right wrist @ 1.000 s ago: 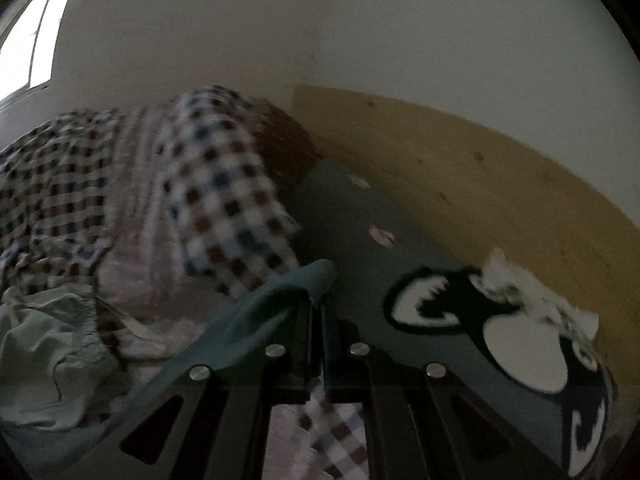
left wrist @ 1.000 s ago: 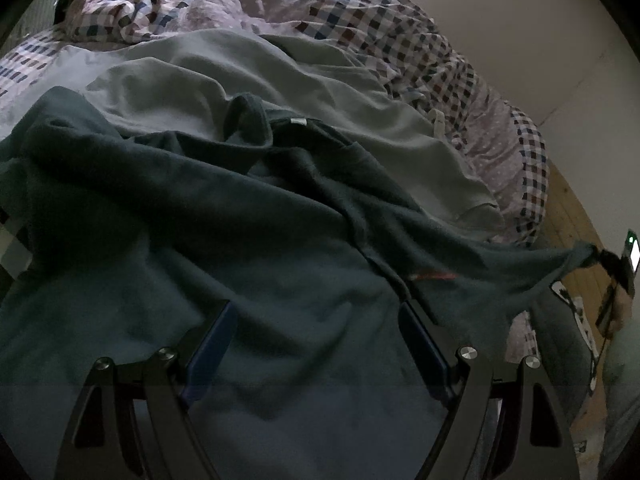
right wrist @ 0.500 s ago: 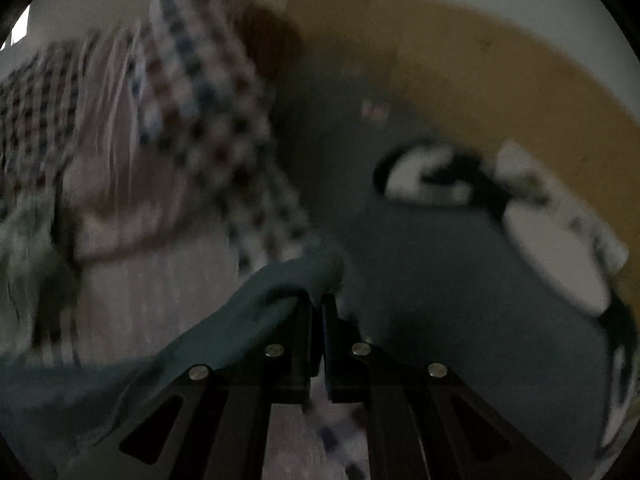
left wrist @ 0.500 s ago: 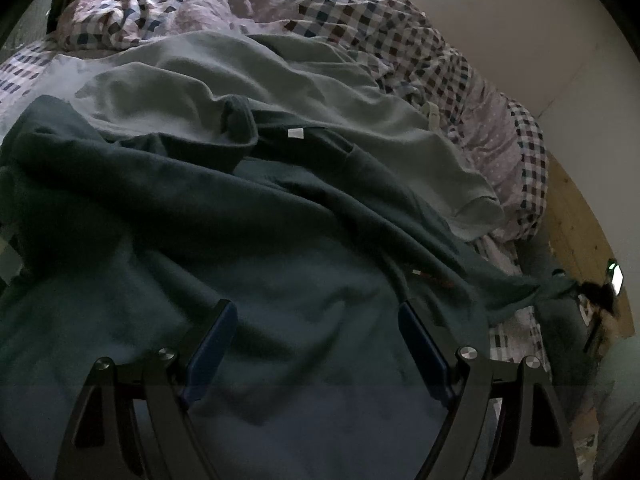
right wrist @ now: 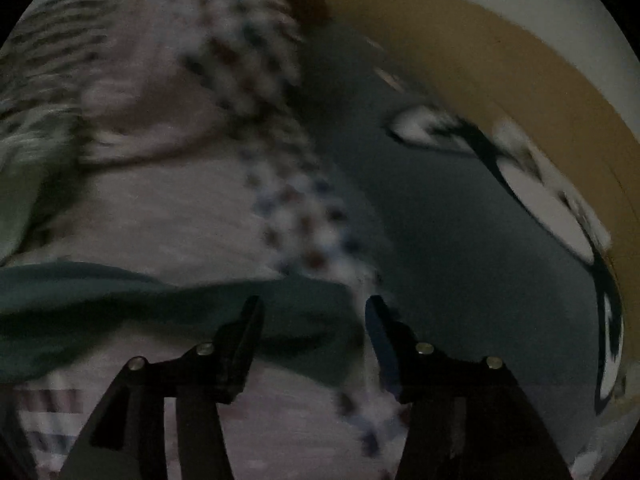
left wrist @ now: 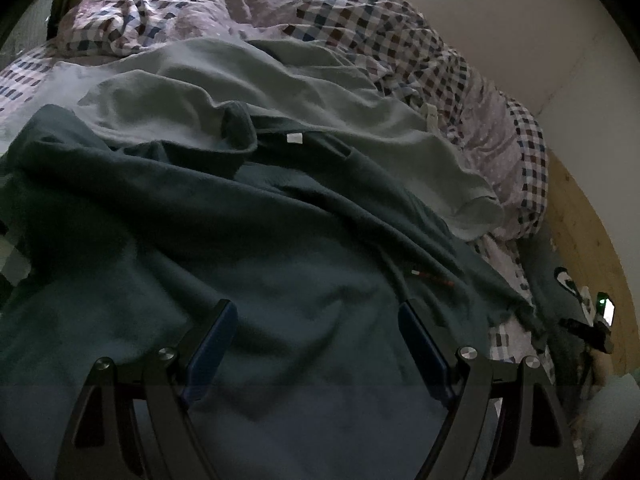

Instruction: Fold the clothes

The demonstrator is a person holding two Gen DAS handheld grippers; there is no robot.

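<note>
Right wrist view badly smeared by motion: checked bedding [right wrist: 276,80] reduced to streaks, pattern on grey mat [right wrist: 460,240] hard to read, wooden floor [right wrist: 520,72] only a tan band. Right claw [right wrist: 314,312] spread wide, nothing between its fingers [right wrist: 250,324]. Dark sleeve [right wrist: 160,304] lying across the pale sheet just ahead of the left finger, its end near the gap; touching or not, cannot tell through the blur. Lower edge cut off by the claw frame.

Left wrist view sharp but dim. Left claw [left wrist: 314,320] also spread, blue pads [left wrist: 212,340] hovering low over the dark sweater [left wrist: 280,260], which lies spread on the bed with a white neck tag [left wrist: 295,138] showing. Contact between pads and cloth not clear. Pale green garment [left wrist: 280,96] lying behind it, partly tucked under the dark collar. Far right: the other claw barely visible as a dark shape with a lit green spot [left wrist: 604,308], mostly cut off at the rim. Small reddish mark [left wrist: 434,278] on the sweater, too small to identify.

Against half a second ago: right claw then pressed together on the sleeve end, now parted with the sleeve released onto the bed. A second ago, sleeve stretched out taut to the right; now slack along the bed edge. Left claw equally spread in all three moments.
</note>
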